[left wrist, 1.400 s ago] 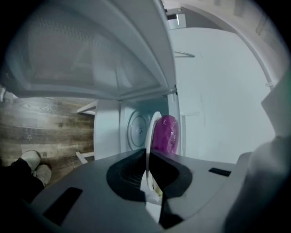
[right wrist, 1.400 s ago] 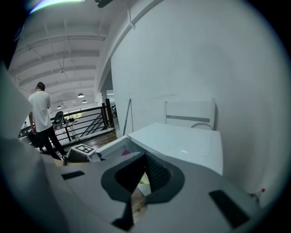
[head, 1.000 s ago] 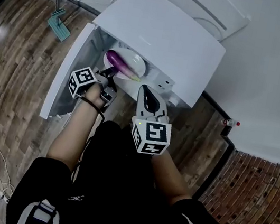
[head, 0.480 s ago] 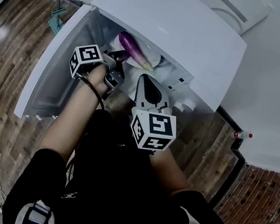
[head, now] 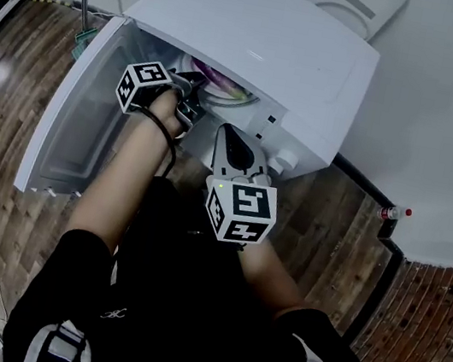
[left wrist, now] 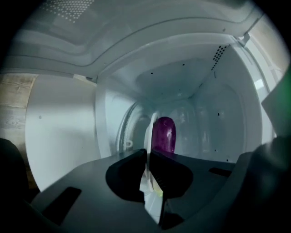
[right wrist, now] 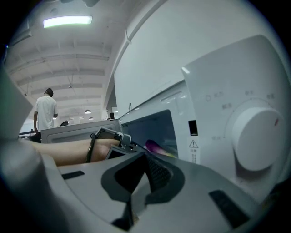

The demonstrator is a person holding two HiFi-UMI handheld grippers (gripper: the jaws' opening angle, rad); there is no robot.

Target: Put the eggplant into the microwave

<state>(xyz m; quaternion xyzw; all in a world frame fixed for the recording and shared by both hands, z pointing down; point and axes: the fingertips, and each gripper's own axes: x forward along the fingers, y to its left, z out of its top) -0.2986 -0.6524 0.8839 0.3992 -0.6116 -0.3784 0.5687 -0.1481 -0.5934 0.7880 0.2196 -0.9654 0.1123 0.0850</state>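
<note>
A purple eggplant [left wrist: 163,135] lies on a white plate [left wrist: 149,193] inside the white microwave [head: 259,43], whose door [head: 72,123] hangs open to the left. My left gripper [left wrist: 148,152] reaches into the cavity with the plate's thin rim between its pads; its jaws are starting to open while still touching the rim. From the head view the eggplant [head: 218,79] and plate [head: 224,97] sit mostly under the microwave's top, next to the left gripper [head: 192,92]. My right gripper [right wrist: 146,157] is shut and empty in front of the control panel, below the opening [head: 228,131].
A round dial [right wrist: 254,139] is on the panel at my right gripper's right. A small bottle [head: 394,213] stands on the wooden floor by the wall. A mop [head: 81,29] leans behind the door. A person in white [right wrist: 45,113] stands far off.
My left gripper has carried the plate and eggplant further into the microwave, so less of them shows from above. The right gripper has sunk a little in front of the panel.
</note>
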